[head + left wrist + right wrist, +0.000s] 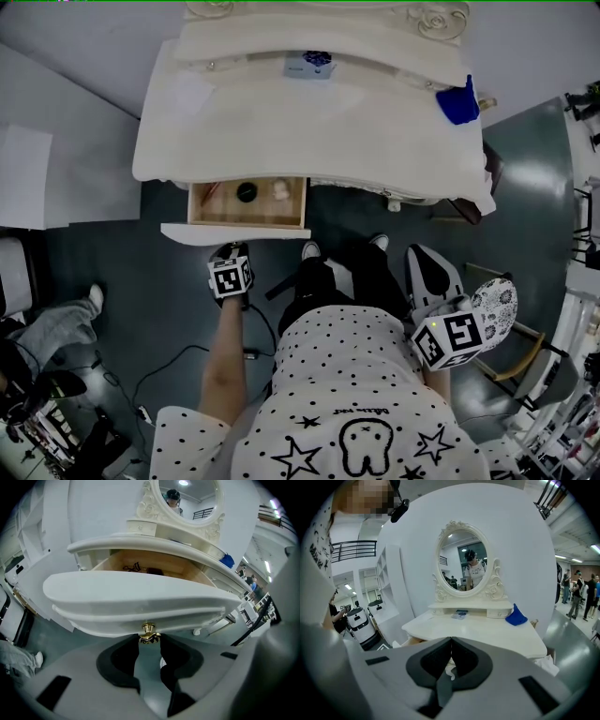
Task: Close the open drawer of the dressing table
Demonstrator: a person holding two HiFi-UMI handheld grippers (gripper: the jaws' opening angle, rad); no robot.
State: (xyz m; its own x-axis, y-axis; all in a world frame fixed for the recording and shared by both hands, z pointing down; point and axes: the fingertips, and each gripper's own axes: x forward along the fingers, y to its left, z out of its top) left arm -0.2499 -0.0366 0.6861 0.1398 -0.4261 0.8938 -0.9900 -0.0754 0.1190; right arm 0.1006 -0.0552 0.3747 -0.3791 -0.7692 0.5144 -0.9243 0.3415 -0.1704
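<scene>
One dressing table (328,122) stood before us, its left drawer (234,232) pulled out toward us, the long front running side to side. Our left gripper (231,277), jaws apart and holding nothing, sat just in front of that panel, far nearer than our right gripper (450,339), jaws together and empty, off to the right. Centred at the left jaw tips was the brass knob (148,630), so we judged a straight push away from us would close it.

Clothing: white short-sleeved shirt (356,375) with black dots, stars and a tooth motif; dark trousers (328,286); white shoes (310,249). Equipment: left gripper (150,641) and right gripper (451,651), grey shells, black pads (117,662), each bearing a black-and-white marker cube (231,278).
</scene>
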